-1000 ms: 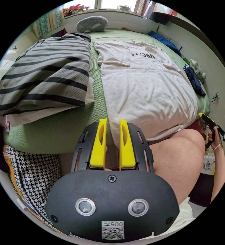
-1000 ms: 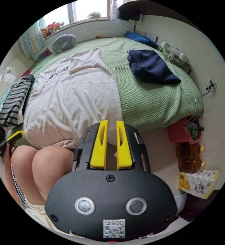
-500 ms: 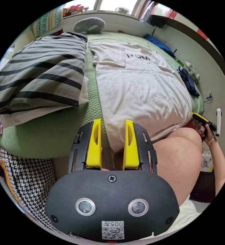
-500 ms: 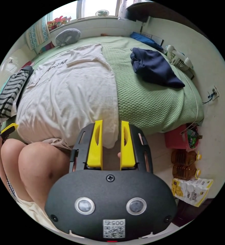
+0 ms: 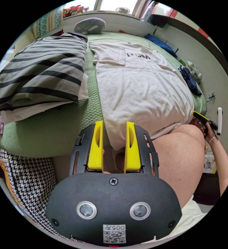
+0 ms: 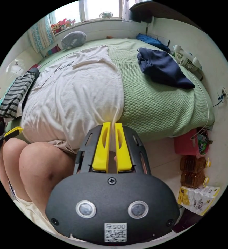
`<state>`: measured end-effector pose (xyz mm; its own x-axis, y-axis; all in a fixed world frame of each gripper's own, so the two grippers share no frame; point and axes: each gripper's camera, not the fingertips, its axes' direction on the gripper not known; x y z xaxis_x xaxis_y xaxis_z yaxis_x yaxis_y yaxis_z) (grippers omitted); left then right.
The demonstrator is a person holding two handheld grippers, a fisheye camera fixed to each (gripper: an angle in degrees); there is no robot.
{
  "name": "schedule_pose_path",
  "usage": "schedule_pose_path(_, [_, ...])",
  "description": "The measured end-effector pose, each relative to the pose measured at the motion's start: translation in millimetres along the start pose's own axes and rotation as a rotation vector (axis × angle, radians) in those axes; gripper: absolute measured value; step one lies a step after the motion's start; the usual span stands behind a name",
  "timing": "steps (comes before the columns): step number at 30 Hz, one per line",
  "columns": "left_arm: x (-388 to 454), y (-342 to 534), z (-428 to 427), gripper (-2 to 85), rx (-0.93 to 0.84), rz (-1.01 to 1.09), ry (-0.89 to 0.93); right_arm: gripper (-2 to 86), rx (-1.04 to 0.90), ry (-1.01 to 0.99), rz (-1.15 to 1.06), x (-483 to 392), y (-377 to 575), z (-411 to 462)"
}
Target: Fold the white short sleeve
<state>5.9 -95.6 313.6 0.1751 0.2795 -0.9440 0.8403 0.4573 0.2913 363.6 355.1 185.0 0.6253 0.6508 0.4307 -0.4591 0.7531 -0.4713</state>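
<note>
The white short sleeve shirt [image 5: 142, 88] lies spread front-up on the green bed cover [image 5: 67, 124], its hem hanging over the near edge. My left gripper [image 5: 114, 125] is open, with the hem's left corner hanging between the jaws. In the right gripper view the shirt [image 6: 75, 93] drapes toward my right gripper [image 6: 112, 125], whose jaws are pressed on the hem's right corner. The right gripper's yellow tip [image 5: 203, 119] shows in a hand at the edge of the left gripper view. The left gripper [image 6: 11, 132] shows by the knee in the right gripper view.
A folded striped garment [image 5: 41, 70] lies left of the shirt, a navy garment [image 6: 163, 68] to its right, a grey pillow [image 5: 89, 24] at the far end. The person's knees [image 6: 38, 163] press against the bed edge. Oil bottles [image 6: 193, 171] and a red box [image 6: 186, 144] stand on the floor.
My left jaws have spread wider and come around the hem's corner. My right jaws opened, then closed on the hem's right corner.
</note>
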Motion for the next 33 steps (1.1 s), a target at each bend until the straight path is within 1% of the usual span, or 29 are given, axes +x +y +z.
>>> schedule_pose_path(4, [-1.5,6.2,-2.4,13.1,-0.002,-0.002,-0.004,-1.5,-0.005,0.031,-0.042,-5.0,-0.8,-8.8])
schedule_pose_path(10, [0.4,15.1,-8.1,12.7,0.005,0.002,-0.013,-1.6,0.003,-0.087,-0.027,3.6,-3.3,-33.3])
schedule_pose_path(14, [0.4,18.2,-10.9,9.3,0.004,-0.014,-0.033,-1.6,0.013,-0.090,-0.037,4.4,-3.3,-44.7])
schedule_pose_path(21, [2.1,16.5,-16.6,6.4,-0.010,-0.002,-0.078,-1.6,0.017,-0.092,-0.048,-5.7,-2.1,-52.0])
schedule_pose_path(26, [4.4,19.7,-27.8,3.0,-0.001,-0.006,-0.061,-1.6,0.022,-0.080,-0.079,-16.6,-3.8,-60.8])
schedule_pose_path(33, [2.6,21.4,-50.0,1.6,0.022,-0.013,-0.019,-1.6,0.044,-0.079,-0.097,-22.3,-6.3,-77.4])
